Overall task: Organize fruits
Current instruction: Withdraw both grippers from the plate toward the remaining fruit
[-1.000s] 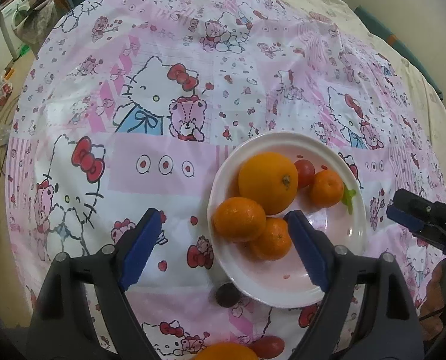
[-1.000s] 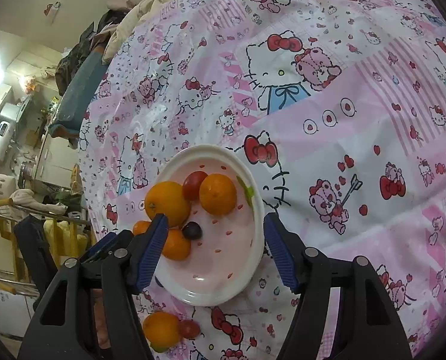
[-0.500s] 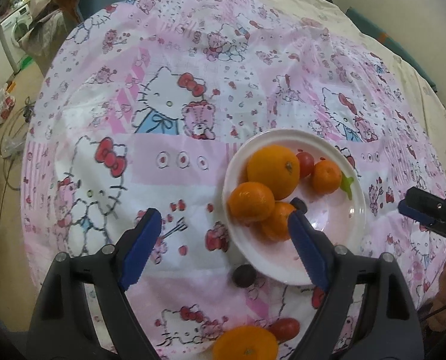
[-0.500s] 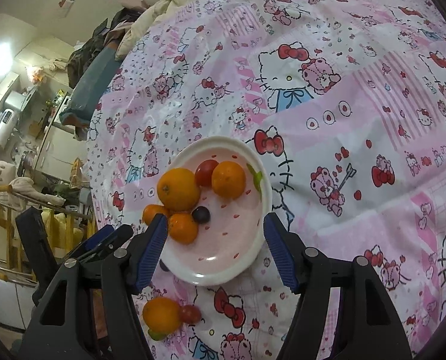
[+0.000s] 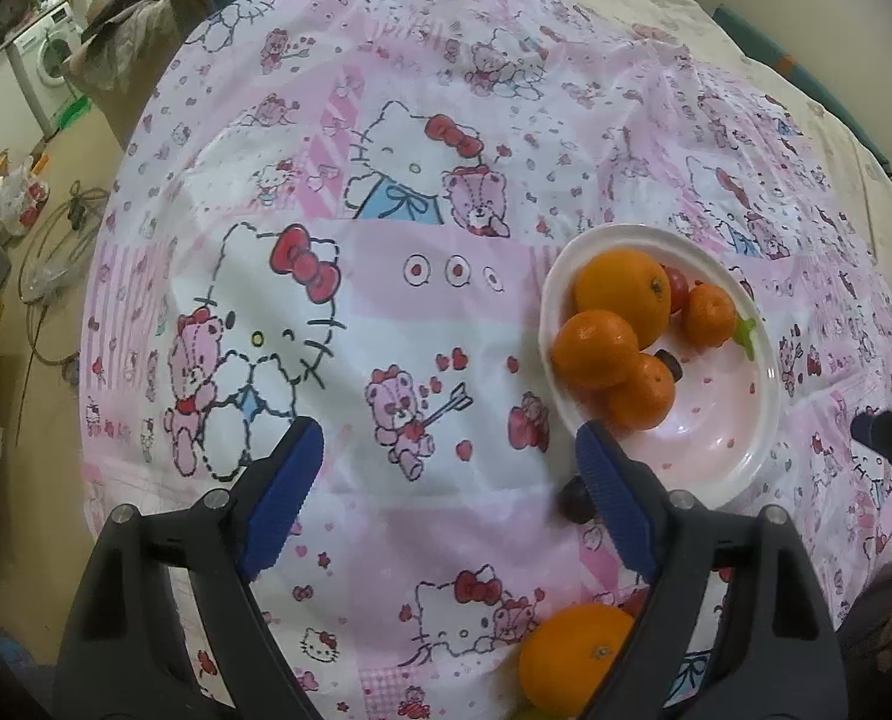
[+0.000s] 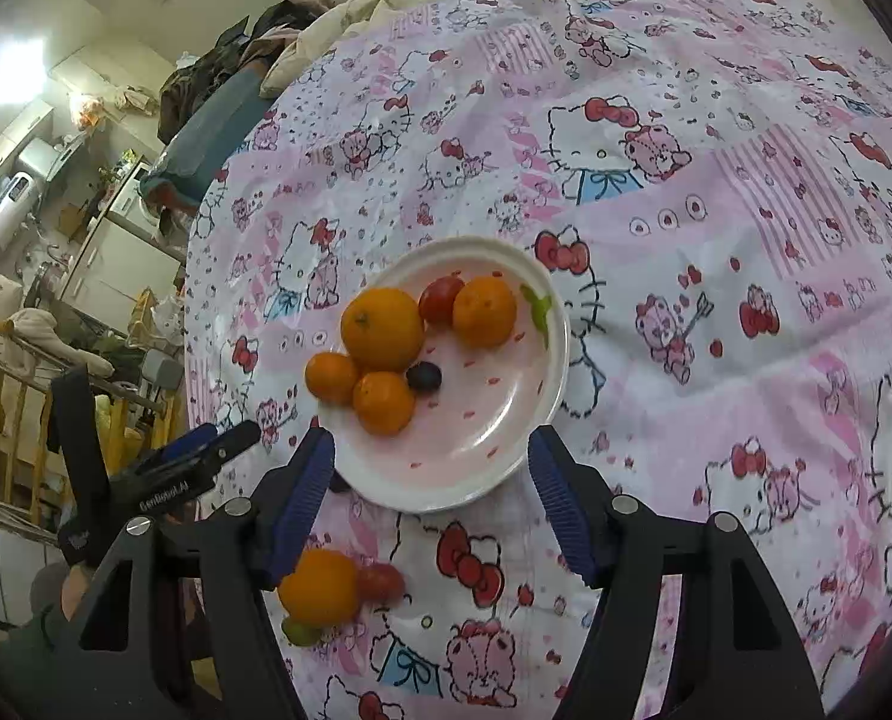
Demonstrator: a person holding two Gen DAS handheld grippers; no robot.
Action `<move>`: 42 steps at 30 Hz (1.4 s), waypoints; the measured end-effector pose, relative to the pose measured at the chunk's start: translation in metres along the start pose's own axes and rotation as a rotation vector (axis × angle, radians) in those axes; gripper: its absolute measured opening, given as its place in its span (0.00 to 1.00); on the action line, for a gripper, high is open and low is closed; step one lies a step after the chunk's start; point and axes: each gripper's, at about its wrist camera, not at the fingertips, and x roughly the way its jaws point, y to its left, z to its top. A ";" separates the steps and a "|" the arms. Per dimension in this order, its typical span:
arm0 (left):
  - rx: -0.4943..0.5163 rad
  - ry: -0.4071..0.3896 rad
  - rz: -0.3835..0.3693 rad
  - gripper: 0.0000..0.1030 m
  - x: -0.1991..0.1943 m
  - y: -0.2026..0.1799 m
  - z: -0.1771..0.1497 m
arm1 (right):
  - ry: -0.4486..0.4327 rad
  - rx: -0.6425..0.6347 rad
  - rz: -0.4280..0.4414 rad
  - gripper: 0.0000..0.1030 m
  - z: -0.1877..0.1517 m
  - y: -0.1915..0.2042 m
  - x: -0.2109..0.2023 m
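Fingers of left gripper (image 5: 448, 492) and right gripper (image 6: 431, 495) are spread, empty. "GenRobot.AI" is read on the left gripper's body. Round white plate (image 6: 505, 468) of oranges sits on pink Hello Kitty cloth (image 6: 715, 192); loose orange (image 6: 318, 587) lies near.

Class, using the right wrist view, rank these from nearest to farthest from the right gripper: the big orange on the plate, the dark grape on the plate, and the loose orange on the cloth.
1. Loose orange: on the cloth, just beside the left finger of the right gripper.
2. Dark grape: mid-plate, ahead of the jaws.
3. Big orange: plate's far left, behind the grape.
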 end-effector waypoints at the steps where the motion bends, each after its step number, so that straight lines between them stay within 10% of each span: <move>1: 0.003 -0.002 0.002 0.81 0.000 0.000 0.000 | 0.001 -0.001 -0.007 0.68 -0.004 0.001 0.000; 29: 0.302 0.179 -0.015 0.74 0.049 -0.060 -0.029 | 0.070 0.151 0.008 0.69 -0.027 -0.025 0.012; 36: 0.404 0.202 0.002 0.59 0.066 -0.092 -0.024 | 0.063 0.176 -0.001 0.70 -0.025 -0.034 0.010; 42: 0.459 0.210 0.003 0.18 0.071 -0.110 -0.024 | 0.064 0.176 -0.006 0.70 -0.024 -0.036 0.010</move>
